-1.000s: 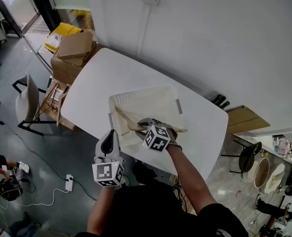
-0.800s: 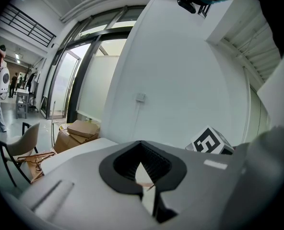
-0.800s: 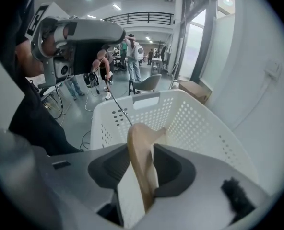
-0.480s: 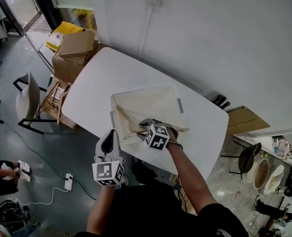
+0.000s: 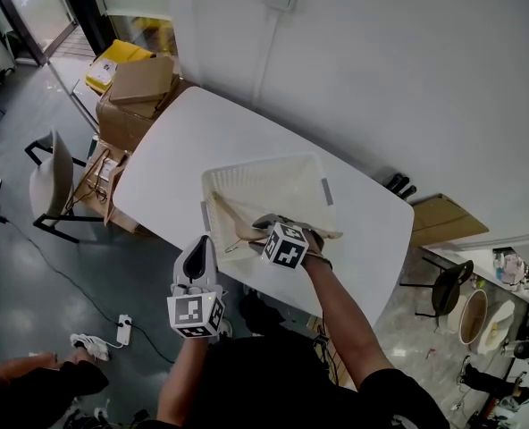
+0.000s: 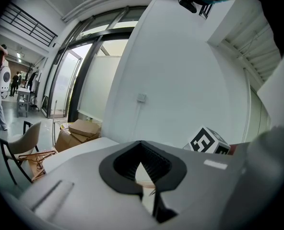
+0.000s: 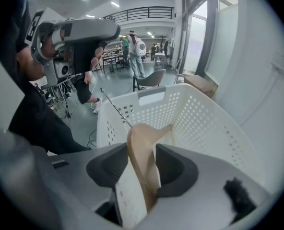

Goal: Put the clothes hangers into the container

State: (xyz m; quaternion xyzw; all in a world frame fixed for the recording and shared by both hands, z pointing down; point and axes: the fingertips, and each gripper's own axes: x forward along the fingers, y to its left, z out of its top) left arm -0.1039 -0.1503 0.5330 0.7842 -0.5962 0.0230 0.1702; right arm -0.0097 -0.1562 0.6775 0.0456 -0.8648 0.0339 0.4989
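Observation:
A white perforated basket (image 5: pixel 264 166) stands on the white table (image 5: pixel 171 155). A wooden hanger (image 5: pixel 231 221) with a wire hook leans inside the basket at its near left side. My right gripper (image 5: pixel 259 228) reaches down into the basket. In the right gripper view the hanger (image 7: pixel 143 150) stands between the jaws of that gripper (image 7: pixel 141 169), which have just been opening, and a gap shows beside the wood. The basket wall (image 7: pixel 199 123) fills the background there. My left gripper (image 5: pixel 197 247) hangs off the table's near edge, shut (image 6: pixel 147 178) and holding nothing.
Cardboard boxes (image 5: pixel 135 86) are stacked past the table's far left end, with a chair (image 5: pixel 50 184) beside them. A second chair (image 5: pixel 449 284) stands at the right. The wall runs close behind the table. A person (image 5: pixel 41 384) crouches on the floor at lower left.
Both grippers, the hanger and the basket stay nearly where they were. The person on the floor at lower left has shifted.

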